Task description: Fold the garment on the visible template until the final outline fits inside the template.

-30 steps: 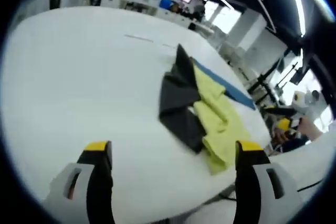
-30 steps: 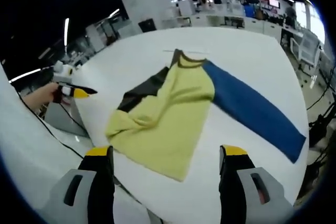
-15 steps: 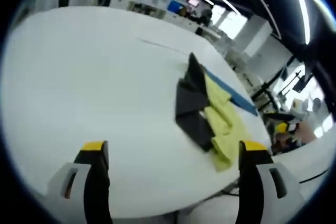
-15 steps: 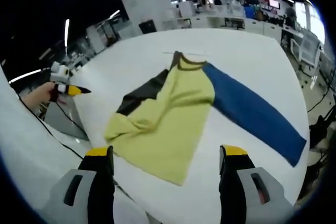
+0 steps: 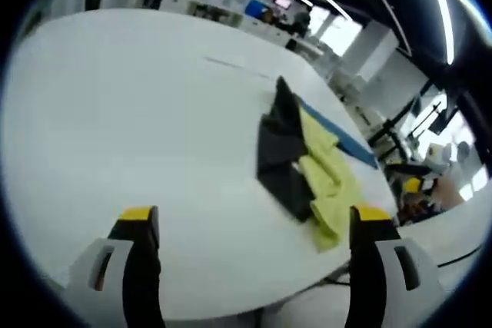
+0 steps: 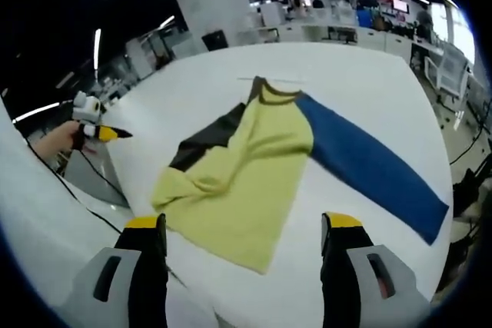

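Observation:
A long-sleeved garment (image 6: 246, 167) lies rumpled on the white table (image 6: 361, 90): yellow body, dark grey sleeve folded under on the left, blue sleeve (image 6: 369, 167) stretched out to the right. In the left gripper view the garment (image 5: 304, 163) appears side-on, bunched, at the table's right part. A thin pale line (image 6: 280, 78) shows on the table just past the collar. My right gripper (image 6: 242, 247) is open, hovering short of the garment's hem. My left gripper (image 5: 254, 240) is open above bare table, left of the garment. The left gripper (image 6: 100, 132) also shows far left, held by a hand.
The table's near edge (image 6: 146, 266) runs just below the garment's hem. Cables (image 6: 92, 213) hang beside the table. Desks, shelves and chairs (image 6: 453, 67) of an office stand behind. The other gripper and a hand (image 5: 419, 186) appear at the right.
The left view pulled back and turned over the first half second, so the garment sits smaller and further right. The right view barely shifted. The garment has not moved.

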